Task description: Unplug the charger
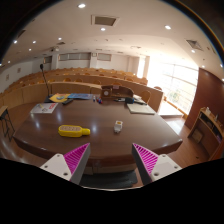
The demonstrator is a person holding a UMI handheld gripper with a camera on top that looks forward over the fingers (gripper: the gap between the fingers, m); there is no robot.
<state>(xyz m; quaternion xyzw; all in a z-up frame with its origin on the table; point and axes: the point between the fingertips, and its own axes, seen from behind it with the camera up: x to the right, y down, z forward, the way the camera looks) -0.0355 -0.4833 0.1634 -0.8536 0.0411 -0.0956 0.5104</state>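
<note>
My gripper (111, 162) is open, its two pink pads (76, 157) wide apart with nothing between them. It hovers before the near edge of a large round brown table (100, 135). On the table, beyond the fingers, a small white object (118, 126) that may be the charger lies near the middle, and a yellow object (73, 130) lies to its left. No cable or socket is clear to see.
Papers or books (44, 107) and a blue item (80, 98) lie at the table's far left, a dark bag (115, 96) and a sheet (141, 108) at the far right. Wooden chairs (205, 130) stand around. Bright windows (178, 85) are at the right.
</note>
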